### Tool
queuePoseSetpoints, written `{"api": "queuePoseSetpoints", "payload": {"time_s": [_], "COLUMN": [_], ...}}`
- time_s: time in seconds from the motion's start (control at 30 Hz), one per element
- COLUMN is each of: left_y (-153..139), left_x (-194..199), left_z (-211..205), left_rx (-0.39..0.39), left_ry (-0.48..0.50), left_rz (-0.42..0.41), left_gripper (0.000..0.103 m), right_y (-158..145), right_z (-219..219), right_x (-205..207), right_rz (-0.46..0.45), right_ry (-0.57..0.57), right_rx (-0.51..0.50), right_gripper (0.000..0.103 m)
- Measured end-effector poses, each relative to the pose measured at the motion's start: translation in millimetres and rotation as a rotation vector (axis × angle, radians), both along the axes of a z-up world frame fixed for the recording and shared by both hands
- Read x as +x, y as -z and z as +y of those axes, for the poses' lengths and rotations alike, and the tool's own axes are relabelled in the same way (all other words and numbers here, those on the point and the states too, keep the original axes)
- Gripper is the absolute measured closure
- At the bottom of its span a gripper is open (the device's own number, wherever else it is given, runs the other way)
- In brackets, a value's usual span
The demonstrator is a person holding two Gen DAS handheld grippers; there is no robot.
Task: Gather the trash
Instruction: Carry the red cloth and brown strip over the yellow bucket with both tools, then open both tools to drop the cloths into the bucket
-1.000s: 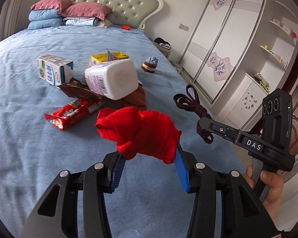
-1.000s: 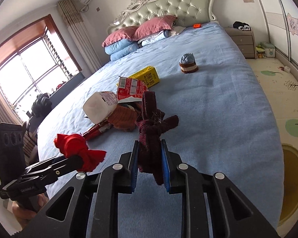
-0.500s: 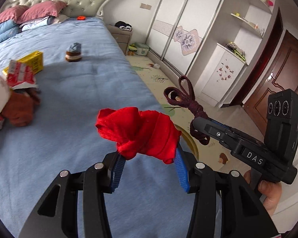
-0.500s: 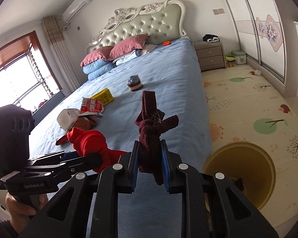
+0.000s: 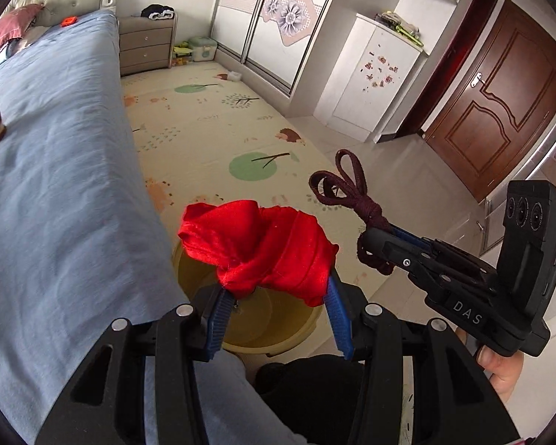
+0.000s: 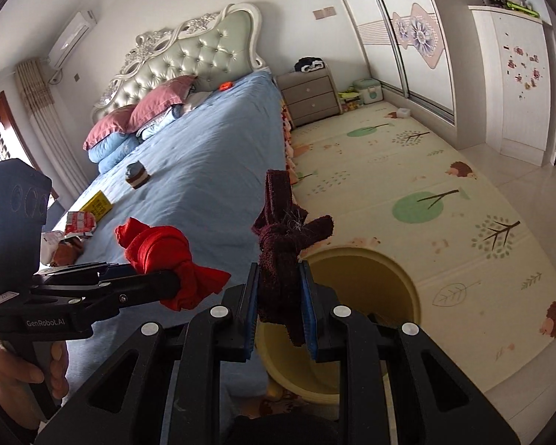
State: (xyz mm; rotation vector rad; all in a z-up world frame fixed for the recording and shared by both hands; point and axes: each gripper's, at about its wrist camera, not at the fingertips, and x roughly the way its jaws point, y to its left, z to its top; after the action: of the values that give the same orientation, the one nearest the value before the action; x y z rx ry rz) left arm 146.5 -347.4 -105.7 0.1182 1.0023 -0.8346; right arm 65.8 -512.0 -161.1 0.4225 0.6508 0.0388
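Note:
My left gripper (image 5: 276, 302) is shut on a knotted red cloth (image 5: 263, 248), which also shows as the red cloth (image 6: 159, 252) in the right wrist view. My right gripper (image 6: 280, 296) is shut on a knotted dark maroon cloth (image 6: 281, 237), seen from the left as the maroon cloth (image 5: 352, 193). A yellow bin (image 6: 389, 289) stands on the floor by the bed's corner, just below both grippers; the yellow bin (image 5: 278, 330) lies right under the red cloth in the left wrist view. Both bundles hang above or near its rim.
The blue bed (image 5: 55, 185) fills the left, with wrappers and a carton (image 6: 81, 218) and a small rolled item (image 6: 137, 175) left on it. A patterned play mat (image 6: 426, 193), nightstand (image 5: 146, 44), wardrobe (image 5: 278, 18) and brown door (image 5: 500, 100) lie beyond.
Both grippers swung away from the bed's middle to its corner, carrying the red and maroon cloths. The yellow bin has come under them; the trash pile slid out of the left view.

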Motion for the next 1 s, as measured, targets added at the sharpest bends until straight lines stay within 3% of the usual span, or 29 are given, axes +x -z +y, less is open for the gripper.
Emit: {"api": "queuePoseSetpoints", "payload": {"time_s": [0.17,0.6,0.67,0.7,0.73,0.77,1.0], "left_y": [20.3,47.7,48.9,49.7,50.5,50.8,53.0], "left_x": [24.8,64.2,68.8,69.2,70.6,71.7,66.9], "left_z": [-37.9,-73.2,-73.3,-73.1,-71.0,-69.8,-75.5], "left_rx": [0.029,0.063,0.058,0.057,0.057,0.055,0.090], "left_ry": [0.014,0.003,-0.005,-0.012,-0.025,-0.035,-0.014], "left_rz": [0.095,0.159,0.167,0.170,0.175,0.176,0.161], "left_gripper": [0.056,0.056,0.046,0.032,0.020,0.017,0.014], "right_y": [25.0,85.0,91.4,95.9,101.6,107.0,126.5], "right_z": [-25.7,-38.9,-38.3,-39.7,-40.5,-42.3,-52.0], "right_x": [3.0,30.2,36.9,41.0,43.6,45.8,34.0], "right_rz": [0.041,0.154,0.168,0.177,0.191,0.202,0.246], "right_ry": [0.033,0.017,0.018,0.024,0.034,0.043,0.083], "right_rx": [0.024,0.086,0.096,0.102,0.112,0.126,0.190], "right_gripper": [0.082,0.082,0.076,0.070,0.054,0.048,0.048]}}
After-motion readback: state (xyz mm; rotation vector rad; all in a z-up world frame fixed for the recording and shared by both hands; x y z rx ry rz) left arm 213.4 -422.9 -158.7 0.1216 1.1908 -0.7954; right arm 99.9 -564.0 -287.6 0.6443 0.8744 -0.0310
